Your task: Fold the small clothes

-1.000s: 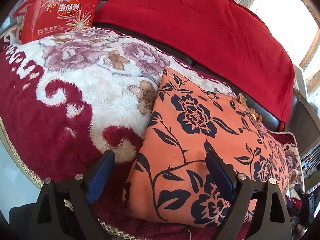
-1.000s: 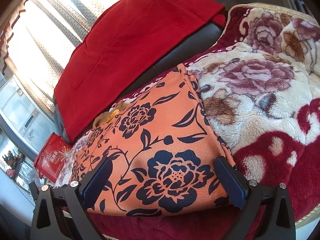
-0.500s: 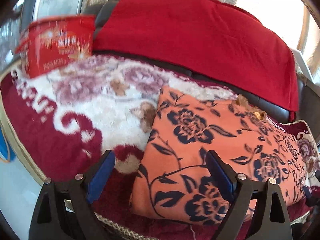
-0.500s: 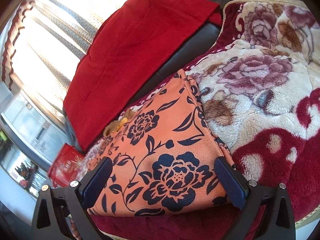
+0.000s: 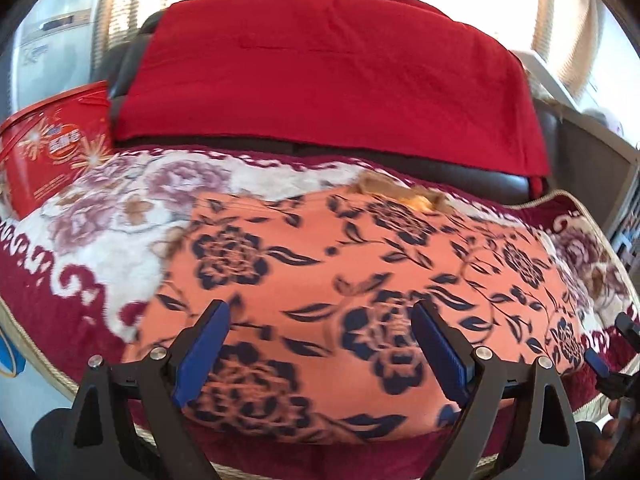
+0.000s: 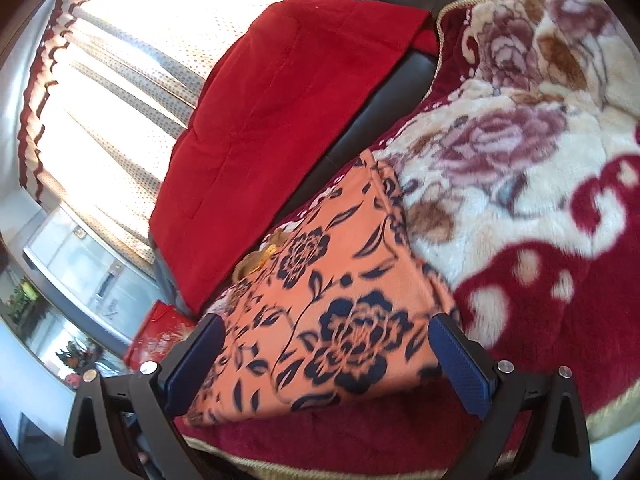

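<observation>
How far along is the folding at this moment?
Done: the orange floral garment lies folded flat on the plush blanket. In hand: nothing; left gripper and right gripper are open above it. Left: possibly another fold; no other clothes visible.

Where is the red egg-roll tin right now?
In the left wrist view the red egg-roll tin stands at the far left on the floral plush blanket, beside the red cloth draped over the sofa back.

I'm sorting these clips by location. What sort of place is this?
Probably a home living room: a dark leather sofa draped with a red cloth and a plush floral blanket, sheer curtains over a bright window, and a red egg-roll tin.
</observation>
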Demonstrator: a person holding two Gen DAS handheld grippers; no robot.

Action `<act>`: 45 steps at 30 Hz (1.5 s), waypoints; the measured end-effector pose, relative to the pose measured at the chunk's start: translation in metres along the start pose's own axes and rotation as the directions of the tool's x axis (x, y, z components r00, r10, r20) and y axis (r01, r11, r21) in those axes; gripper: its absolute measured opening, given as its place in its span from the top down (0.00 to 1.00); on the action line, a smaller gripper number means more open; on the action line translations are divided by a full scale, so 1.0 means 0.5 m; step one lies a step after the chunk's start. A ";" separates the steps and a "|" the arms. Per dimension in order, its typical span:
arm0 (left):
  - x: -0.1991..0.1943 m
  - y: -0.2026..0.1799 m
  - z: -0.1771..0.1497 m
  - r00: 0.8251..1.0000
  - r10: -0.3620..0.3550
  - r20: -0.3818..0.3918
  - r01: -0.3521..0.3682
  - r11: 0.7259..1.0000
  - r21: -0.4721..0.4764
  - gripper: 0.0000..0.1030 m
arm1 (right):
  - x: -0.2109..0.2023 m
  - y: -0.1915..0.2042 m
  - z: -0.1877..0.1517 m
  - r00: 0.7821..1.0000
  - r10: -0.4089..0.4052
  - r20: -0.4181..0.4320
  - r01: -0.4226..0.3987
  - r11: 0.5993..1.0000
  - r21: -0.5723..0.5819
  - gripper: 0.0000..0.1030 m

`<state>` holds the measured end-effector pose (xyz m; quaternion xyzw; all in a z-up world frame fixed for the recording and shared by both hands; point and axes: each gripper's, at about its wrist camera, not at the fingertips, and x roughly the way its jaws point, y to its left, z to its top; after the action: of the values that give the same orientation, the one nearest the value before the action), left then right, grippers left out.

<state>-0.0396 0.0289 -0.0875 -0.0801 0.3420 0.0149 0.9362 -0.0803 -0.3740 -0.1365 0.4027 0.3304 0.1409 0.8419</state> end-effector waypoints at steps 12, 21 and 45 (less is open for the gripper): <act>0.065 -0.097 0.002 0.996 -0.017 -0.090 0.024 0.996 0.083 0.11 | 0.030 -0.014 -0.027 0.992 -0.028 -0.122 0.039 0.996 0.086 0.00; 0.080 -0.110 0.014 0.995 -0.006 -0.101 0.015 0.996 0.093 0.11 | 0.070 -0.048 0.009 0.989 -0.037 -0.142 0.073 0.963 0.261 0.01; 0.139 -0.047 0.025 0.979 -0.073 -0.190 0.092 0.991 0.092 0.10 | 0.166 0.041 0.087 0.931 -0.305 -0.200 0.331 0.937 0.112 0.83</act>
<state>0.0234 0.0057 -0.1196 -0.0482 0.4247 -0.0488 0.9027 0.0110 -0.3446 -0.1372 0.3888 0.4754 0.0139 0.7891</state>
